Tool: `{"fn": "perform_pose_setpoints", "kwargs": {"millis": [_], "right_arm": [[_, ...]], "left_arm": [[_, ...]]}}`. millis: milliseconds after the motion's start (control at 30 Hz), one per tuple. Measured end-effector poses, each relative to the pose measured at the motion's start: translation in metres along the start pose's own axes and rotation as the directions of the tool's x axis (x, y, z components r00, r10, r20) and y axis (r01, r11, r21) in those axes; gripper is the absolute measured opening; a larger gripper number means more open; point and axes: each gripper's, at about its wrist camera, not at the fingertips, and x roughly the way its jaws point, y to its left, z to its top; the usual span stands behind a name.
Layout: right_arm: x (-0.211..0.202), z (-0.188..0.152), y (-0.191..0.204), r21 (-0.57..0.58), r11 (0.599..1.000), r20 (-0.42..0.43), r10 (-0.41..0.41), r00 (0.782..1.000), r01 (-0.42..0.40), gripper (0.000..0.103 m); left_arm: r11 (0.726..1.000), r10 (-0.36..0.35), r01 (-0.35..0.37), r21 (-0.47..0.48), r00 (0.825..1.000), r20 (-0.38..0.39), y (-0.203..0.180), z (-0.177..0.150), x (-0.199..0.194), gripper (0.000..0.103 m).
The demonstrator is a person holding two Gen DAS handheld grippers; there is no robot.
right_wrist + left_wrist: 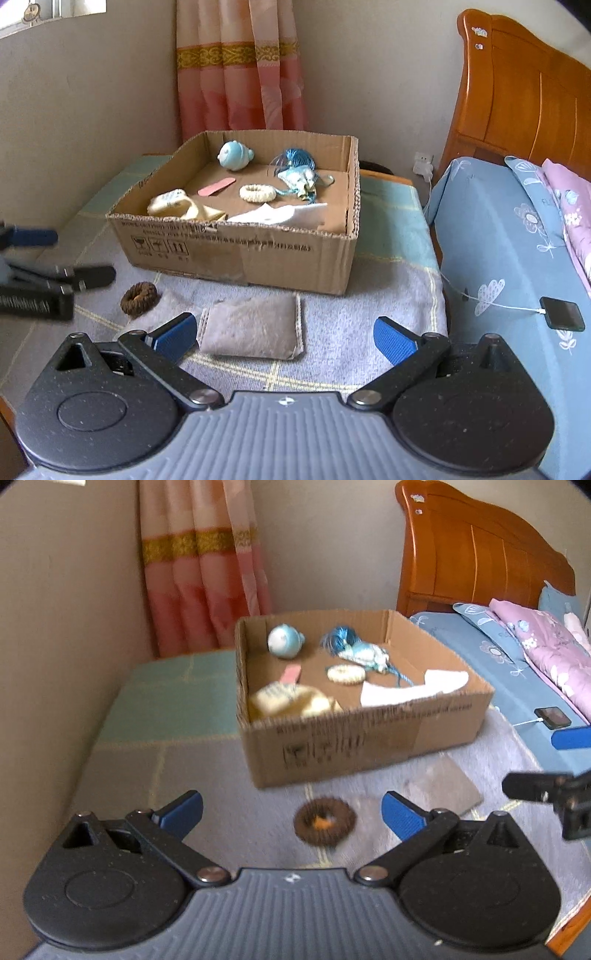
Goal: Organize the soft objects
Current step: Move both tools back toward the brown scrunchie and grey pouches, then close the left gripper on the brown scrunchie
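A brown fuzzy scrunchie (325, 822) (139, 298) lies on the blanket in front of the cardboard box (369, 738) (236, 254). My left gripper (291, 814) stands open just short of the scrunchie, which lies between its blue pads. A grey folded cloth (253, 326) (441, 786) rests flat on the blanket, and my right gripper (284, 336) is open right before it. Inside the box are a blue fish plush (234, 155), a cream scrunchie (257, 192), a yellowish cloth (177, 208), a blue tasselled ornament (299, 170), a pink strip and white paper.
The box sits on a grey and green checked blanket (369, 325) in a wall corner by a pink curtain (240, 74). On the right is a bed with a blue sheet (498, 240), a charging phone (561, 313) and a wooden headboard (524, 92).
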Motion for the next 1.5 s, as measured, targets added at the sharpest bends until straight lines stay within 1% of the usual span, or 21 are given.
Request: {"fn": "perform_pose_setpoints", "kwargs": {"millis": [100, 200, 300, 467, 600, 733, 833, 900, 967, 1033, 1067, 1100, 1133, 1267, 1333, 1400, 1500], "right_arm": [[0.004, -0.002, -0.002, -0.003, 1.000, -0.005, 0.003, 1.000, -0.003, 0.103], [0.008, -0.003, -0.004, 0.003, 1.000, -0.012, 0.011, 1.000, -0.011, 0.103], [0.015, -0.003, -0.005, 0.005, 1.000, -0.026, 0.019, 0.999, -0.019, 0.103], [0.034, -0.012, -0.003, -0.014, 0.999, -0.080, 0.035, 0.996, -0.036, 0.103], [0.048, -0.021, 0.001, -0.020, 0.998, -0.122, 0.059, 0.991, -0.062, 0.103], [0.060, -0.024, 0.008, -0.038, 0.996, -0.140, 0.079, 0.987, -0.085, 0.103], [0.070, -0.026, 0.014, -0.064, 0.994, -0.155, 0.073, 0.985, -0.084, 0.103], [0.077, -0.026, 0.016, -0.072, 0.995, -0.168, 0.060, 0.984, -0.073, 0.103], [0.079, -0.027, 0.019, -0.091, 0.994, -0.154, 0.048, 0.987, -0.063, 0.103], [0.081, -0.026, 0.021, -0.090, 0.994, -0.150, 0.050, 0.987, -0.064, 0.103], [0.082, -0.026, 0.021, -0.090, 0.994, -0.147, 0.051, 0.988, -0.064, 0.103], [0.082, -0.026, 0.021, -0.091, 0.994, -0.143, 0.051, 0.988, -0.064, 0.103], [0.082, -0.026, 0.021, -0.091, 0.994, -0.140, 0.050, 0.989, -0.063, 0.103], [0.084, -0.024, 0.022, -0.091, 0.994, -0.131, 0.050, 0.990, -0.062, 0.103], [0.084, -0.024, 0.021, -0.092, 0.994, -0.130, 0.050, 0.990, -0.062, 0.103], [0.084, -0.024, 0.021, -0.094, 0.994, -0.130, 0.051, 0.990, -0.064, 0.103], [0.084, -0.025, 0.021, -0.096, 0.993, -0.127, 0.052, 0.991, -0.065, 0.103]], "left_arm": [[0.999, -0.025, 0.024, -0.028, 0.999, -0.021, 0.000, -0.009, 0.009, 0.102], [0.998, -0.028, 0.027, -0.051, 0.999, -0.024, 0.001, -0.015, 0.017, 0.102], [0.999, -0.012, 0.011, -0.045, 0.999, -0.034, 0.001, -0.020, 0.025, 0.102], [0.998, -0.029, 0.025, -0.062, 0.998, -0.052, 0.003, -0.022, 0.035, 0.100], [0.996, -0.050, 0.044, -0.083, 0.996, -0.075, 0.005, -0.023, 0.041, 0.099], [0.994, -0.072, 0.064, -0.085, 0.993, -0.094, 0.005, -0.024, 0.045, 0.098], [0.990, -0.106, 0.095, -0.104, 0.989, -0.108, 0.008, -0.024, 0.049, 0.095], [0.988, -0.120, 0.109, -0.109, 0.987, -0.102, 0.010, -0.023, 0.049, 0.093], [0.986, -0.133, 0.122, -0.112, 0.986, -0.098, 0.012, -0.021, 0.049, 0.086], [0.982, -0.159, 0.147, -0.115, 0.983, -0.096, 0.013, -0.019, 0.049, 0.075], [0.980, -0.171, 0.159, -0.117, 0.981, -0.096, 0.013, -0.017, 0.049, 0.072], [0.977, -0.188, 0.176, -0.121, 0.978, -0.095, 0.013, -0.016, 0.049, 0.066], [0.975, -0.197, 0.184, -0.126, 0.976, -0.094, 0.013, -0.016, 0.049, 0.063], [0.971, -0.206, 0.193, -0.141, 0.975, -0.083, 0.013, -0.013, 0.053, 0.060], [0.967, -0.219, 0.205, -0.151, 0.973, -0.080, 0.014, -0.013, 0.053, 0.051], [0.963, -0.230, 0.216, -0.158, 0.970, -0.078, 0.014, -0.012, 0.053, 0.046], [0.969, -0.213, 0.202, -0.145, 0.975, -0.069, 0.013, -0.011, 0.051, 0.041]]}}
